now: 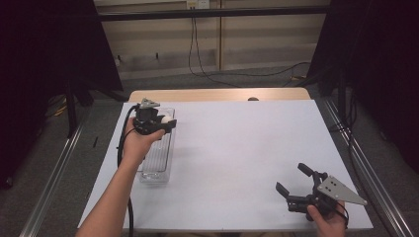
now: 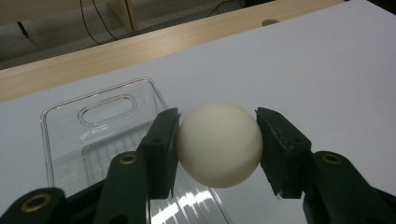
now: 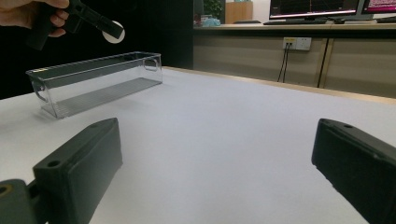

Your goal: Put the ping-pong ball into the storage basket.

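A: In the high view, where is your ball?
B: Your left gripper (image 1: 165, 120) hangs above the far end of the clear tray (image 1: 157, 175) with the white ball (image 1: 166, 118) in its jaws. Your right gripper (image 1: 296, 181) sits near the table's (image 1: 237, 148) front right corner, jaws spread and holding nothing.

A: In the left gripper view, how secure is the hold?
B: The jaws pinch the ball (image 2: 219, 144) at two small spots on its sides. A smooth sphere may squirt out if you tilt or loosen. It hangs beside the tray's (image 2: 60, 121) far wall, not clearly over the floor, so a release here may land outside.

A: In the right gripper view?
B: The ball (image 3: 113, 31) rides well above the tray (image 3: 93, 77); dropped from there, it may bounce out.
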A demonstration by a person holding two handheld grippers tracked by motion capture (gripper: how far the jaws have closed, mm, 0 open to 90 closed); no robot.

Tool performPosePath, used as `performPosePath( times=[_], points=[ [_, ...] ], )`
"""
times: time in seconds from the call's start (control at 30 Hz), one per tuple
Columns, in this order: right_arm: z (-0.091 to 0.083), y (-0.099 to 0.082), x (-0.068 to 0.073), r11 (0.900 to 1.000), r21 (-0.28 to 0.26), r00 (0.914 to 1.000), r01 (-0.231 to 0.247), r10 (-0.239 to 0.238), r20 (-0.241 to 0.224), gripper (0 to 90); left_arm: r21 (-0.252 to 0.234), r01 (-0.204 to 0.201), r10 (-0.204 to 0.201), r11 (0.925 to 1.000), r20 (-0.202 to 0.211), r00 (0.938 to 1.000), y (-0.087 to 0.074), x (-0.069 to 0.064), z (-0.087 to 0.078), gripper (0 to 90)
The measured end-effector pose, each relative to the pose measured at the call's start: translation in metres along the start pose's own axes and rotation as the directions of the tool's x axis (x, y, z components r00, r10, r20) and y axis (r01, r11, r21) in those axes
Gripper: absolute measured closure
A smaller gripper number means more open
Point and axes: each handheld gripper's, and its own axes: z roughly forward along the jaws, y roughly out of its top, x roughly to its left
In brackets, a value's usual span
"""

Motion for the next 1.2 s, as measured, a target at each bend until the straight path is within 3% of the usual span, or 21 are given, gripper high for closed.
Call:
performPosePath(
  times=[0.2, 0.3, 0.4, 0.53, 0.6, 0.7, 0.83, 0.87, 1.2],
  points=[
    [0.000, 0.000, 0.000, 1.0000, -0.002, 1.0000, -0.001, 0.001, 0.002, 1.1, 0.010, -0.010, 0.010, 0.9999, -0.005, 0.9999, -0.001, 0.003, -0.002, 51.1],
    [0.000, 0.000, 0.000, 1.0000, 0.000, 1.0000, -0.003, 0.003, 0.000, 1.1, -0.004, 0.008, -0.008, 1.0000, -0.008, 0.9999, -0.002, 0.004, -0.002, 51.1],
    [0.000, 0.000, 0.000, 1.0000, 0.000, 1.0000, -0.005, 0.005, 0.001, 1.1, 0.006, -0.007, 0.007, 1.0000, -0.004, 1.0000, -0.002, 0.006, -0.004, 51.1],
    [0.000, 0.000, 0.000, 1.0000, -0.001, 1.0000, -0.004, 0.004, 0.001, 1.1, -0.004, 0.008, -0.008, 1.0000, -0.014, 0.9999, -0.002, 0.007, -0.004, 51.1],
    [0.000, 0.000, 0.000, 1.0000, -0.001, 1.0000, -0.004, 0.004, 0.000, 1.1, 0.006, -0.009, 0.009, 0.9999, -0.014, 0.9999, -0.002, 0.008, -0.005, 51.1],
    [0.000, 0.000, 0.000, 1.0000, -0.004, 1.0000, -0.004, 0.004, 0.003, 1.1, -0.002, 0.009, -0.009, 1.0000, -0.021, 0.9997, -0.003, 0.008, -0.005, 51.1],
    [0.000, 0.000, 0.000, 1.0000, 0.000, 1.0000, -0.006, 0.006, 0.001, 1.1, 0.009, -0.006, 0.006, 0.9999, -0.020, 0.9998, -0.005, 0.011, -0.006, 51.1],
    [0.000, 0.000, 0.000, 1.0000, 0.000, 1.0000, -0.006, 0.006, 0.000, 1.1, -0.004, 0.010, -0.010, 0.9999, -0.026, 0.9996, -0.005, 0.011, -0.006, 51.1],
    [0.000, 0.000, 0.000, 1.0000, -0.002, 1.0000, 0.002, -0.002, 0.002, 1.1, -0.001, 0.015, -0.015, 0.9999, -0.034, 0.9993, -0.009, 0.016, -0.009, 51.1]
  ],
)
